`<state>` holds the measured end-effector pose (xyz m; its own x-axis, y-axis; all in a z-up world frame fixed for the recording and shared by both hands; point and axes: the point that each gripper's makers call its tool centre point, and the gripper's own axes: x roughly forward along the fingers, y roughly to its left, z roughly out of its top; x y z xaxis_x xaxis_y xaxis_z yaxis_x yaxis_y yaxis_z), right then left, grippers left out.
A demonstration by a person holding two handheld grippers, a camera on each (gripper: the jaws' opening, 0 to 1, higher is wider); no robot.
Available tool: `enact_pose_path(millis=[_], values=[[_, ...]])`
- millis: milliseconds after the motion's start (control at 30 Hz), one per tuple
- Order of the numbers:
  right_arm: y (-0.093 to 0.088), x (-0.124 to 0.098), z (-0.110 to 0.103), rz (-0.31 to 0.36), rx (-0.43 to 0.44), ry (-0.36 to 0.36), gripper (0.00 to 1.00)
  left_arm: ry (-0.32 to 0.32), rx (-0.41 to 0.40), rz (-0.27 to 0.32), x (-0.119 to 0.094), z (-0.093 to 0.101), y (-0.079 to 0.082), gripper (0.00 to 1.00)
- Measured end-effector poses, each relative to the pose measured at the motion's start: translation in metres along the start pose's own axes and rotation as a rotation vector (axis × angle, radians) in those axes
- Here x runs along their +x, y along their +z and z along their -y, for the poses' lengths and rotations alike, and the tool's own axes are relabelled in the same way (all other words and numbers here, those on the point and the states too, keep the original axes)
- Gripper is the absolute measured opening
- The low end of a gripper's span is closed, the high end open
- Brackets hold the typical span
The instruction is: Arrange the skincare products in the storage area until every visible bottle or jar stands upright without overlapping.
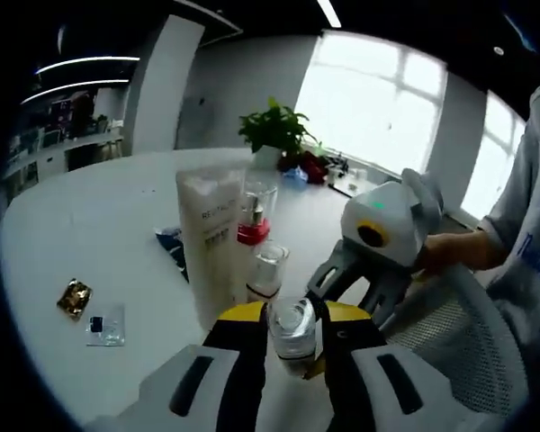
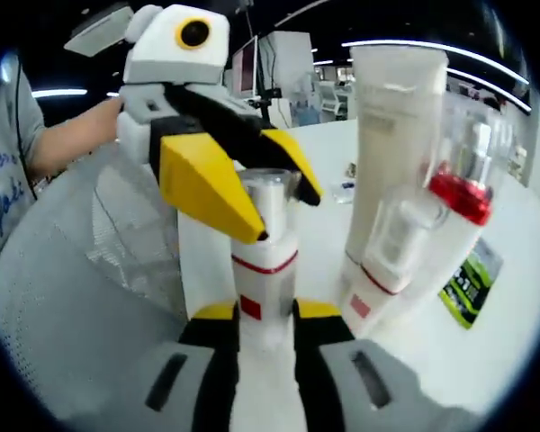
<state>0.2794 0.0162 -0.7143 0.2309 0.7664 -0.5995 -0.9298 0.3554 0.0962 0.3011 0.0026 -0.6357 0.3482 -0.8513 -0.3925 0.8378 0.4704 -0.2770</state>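
The left gripper (image 1: 292,337) has its yellow-tipped jaws closed against the clear cap of a small white bottle (image 1: 292,331), seen from above in the left gripper view; in the right gripper view the same left gripper (image 2: 279,211) reaches in from the upper left and pinches that cap, while the right gripper (image 2: 265,337) clamps the lower body of the white bottle (image 2: 265,279), which stands upright with a red band around it; so both tools hold one bottle, one at the top and one at the base. Just beside it stand a tall white tube (image 2: 391,135), a second small white bottle with a clear cap (image 2: 387,261) and a clear bottle with a red collar (image 2: 459,193), close together on the white table (image 1: 90,225); a dark green packet (image 2: 472,279) lies near them. Farther off on the table lie a small gold wrapper (image 1: 74,297) and a clear sachet (image 1: 105,326); a potted plant (image 1: 274,130) stands by the window; a grey mesh chair (image 2: 81,270) sits beside the table edge.
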Motion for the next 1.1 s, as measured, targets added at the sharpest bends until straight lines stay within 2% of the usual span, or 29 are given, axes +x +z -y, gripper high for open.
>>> enact_pose_path(millis=[233, 400, 567, 667, 767, 867, 1100], values=[[-0.001, 0.004, 0.007, 0.027, 0.034, -0.020, 0.22, 0.032, -0.014, -0.013, -0.001, -0.007, -0.008, 0.25], [0.001, 0.005, 0.009, 0.053, 0.045, -0.025, 0.22, 0.059, -0.035, -0.006, -0.001, -0.013, -0.010, 0.21], [0.003, 0.007, 0.009, 0.053, 0.010, -0.029, 0.22, 0.066, -0.034, 0.003, -0.001, -0.013, -0.008, 0.16], [0.003, 0.007, 0.010, 0.053, 0.002, -0.033, 0.23, 0.067, -0.003, 0.005, 0.000, -0.012, -0.006, 0.16], [0.004, 0.006, 0.011, 0.041, -0.011, -0.042, 0.23, 0.076, 0.086, 0.003, 0.001, -0.008, -0.005, 0.16], [0.004, 0.004, 0.009, 0.031, -0.024, -0.046, 0.23, 0.061, 0.130, -0.013, 0.003, -0.001, -0.006, 0.15], [0.016, -0.007, 0.006, 0.070, -0.020, -0.053, 0.23, 0.043, 0.160, -0.027, 0.000, 0.002, -0.008, 0.15]])
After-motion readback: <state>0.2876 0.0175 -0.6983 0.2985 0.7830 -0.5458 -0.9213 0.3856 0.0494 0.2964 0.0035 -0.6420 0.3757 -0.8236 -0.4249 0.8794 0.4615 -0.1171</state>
